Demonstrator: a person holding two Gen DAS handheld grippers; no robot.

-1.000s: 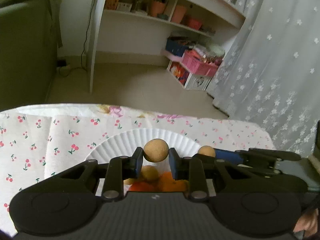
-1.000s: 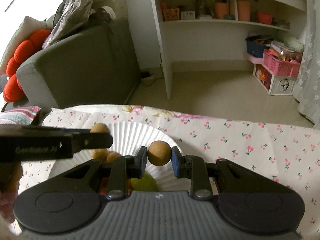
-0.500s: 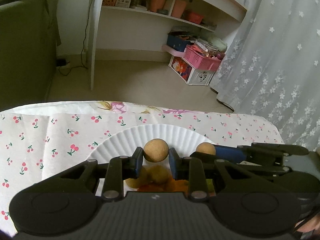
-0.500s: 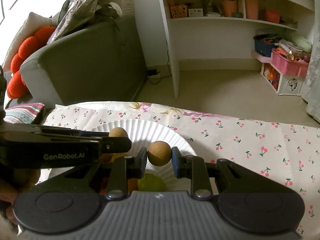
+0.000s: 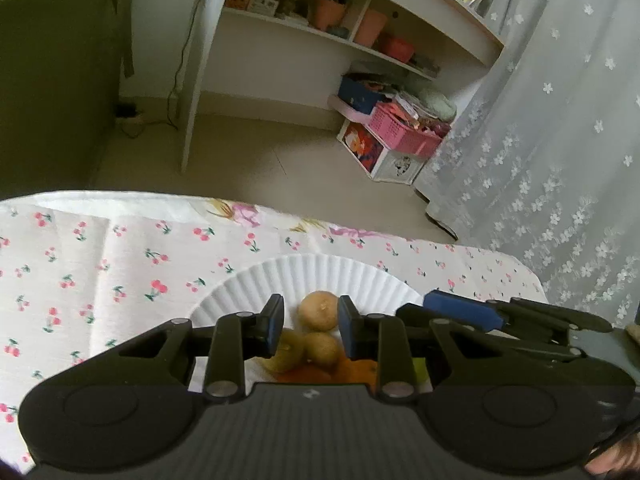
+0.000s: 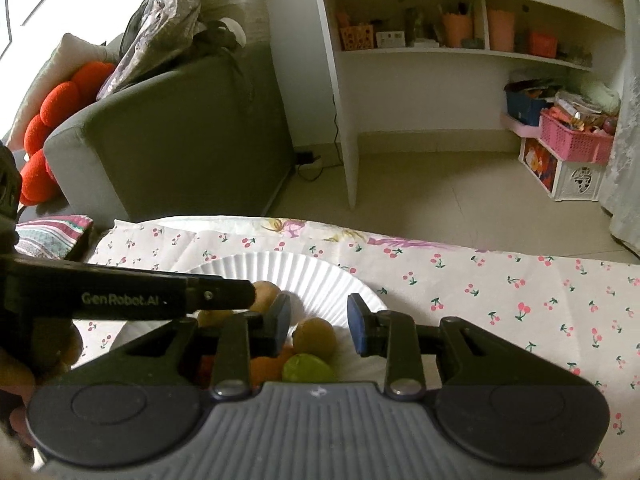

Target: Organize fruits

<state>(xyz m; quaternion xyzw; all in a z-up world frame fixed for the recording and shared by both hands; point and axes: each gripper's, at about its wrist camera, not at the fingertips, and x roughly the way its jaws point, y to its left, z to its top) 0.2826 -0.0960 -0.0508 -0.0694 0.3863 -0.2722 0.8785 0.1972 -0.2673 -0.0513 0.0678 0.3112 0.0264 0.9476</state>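
A white paper plate [image 5: 308, 276] [image 6: 304, 276] lies on the cherry-print tablecloth and holds a pile of fruit. In the left wrist view my left gripper [image 5: 310, 322] is open just above the plate, with a round brown fruit [image 5: 318, 311] lying free between its fingers and more brown and orange fruit [image 5: 320, 346] below. In the right wrist view my right gripper [image 6: 319, 322] is open over the plate, with a brown fruit [image 6: 314, 338] lying below it beside a green fruit [image 6: 306, 368] and an orange one [image 6: 266, 368]. Each gripper shows in the other's view.
The tablecloth [image 6: 500, 300] covers the table around the plate. Beyond the far edge are a grey sofa [image 6: 180, 132], a white shelf unit [image 6: 440, 40], pink baskets [image 6: 572, 144] and a lace curtain [image 5: 560, 160].
Both grippers opened and let go of the brown fruits they held. The two fruits now lie on the plate's pile. Both grippers dipped closer to the plate.
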